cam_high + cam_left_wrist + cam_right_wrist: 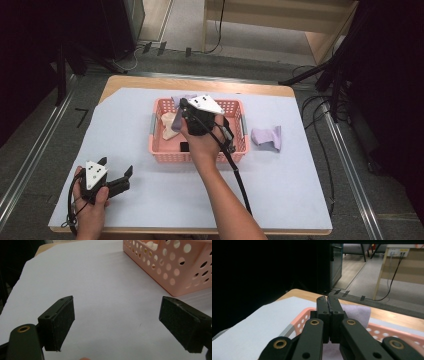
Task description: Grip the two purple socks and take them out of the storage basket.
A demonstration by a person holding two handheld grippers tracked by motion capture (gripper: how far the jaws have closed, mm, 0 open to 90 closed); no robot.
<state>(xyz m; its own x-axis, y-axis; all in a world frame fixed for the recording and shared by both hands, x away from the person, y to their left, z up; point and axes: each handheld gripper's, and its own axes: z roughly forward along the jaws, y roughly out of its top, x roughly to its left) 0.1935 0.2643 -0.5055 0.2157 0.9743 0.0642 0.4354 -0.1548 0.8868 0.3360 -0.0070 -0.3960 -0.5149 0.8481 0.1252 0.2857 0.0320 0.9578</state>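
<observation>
A pink perforated basket (197, 158) stands at the middle of the table on a pale sheet (150, 200). My right gripper (184, 104) hovers over the basket's far side, jaws pressed together on the edge of a lavender cloth (179, 99). In the right gripper view the closed jaws (328, 300) have that cloth (359, 312) spread under and behind them above the basket rim (302, 315). A cream cloth (169, 126) lies inside the basket. My left gripper (117, 166) rests open near the front left corner, with nothing between its jaws (117, 322).
A second lavender cloth (267, 138) lies on the sheet to the right of the basket. A small dark item (184, 146) sits in the basket's near part. The basket's corner (175, 270) stands ahead and to the right of the left gripper. The right gripper's cable (240, 180) trails along the forearm.
</observation>
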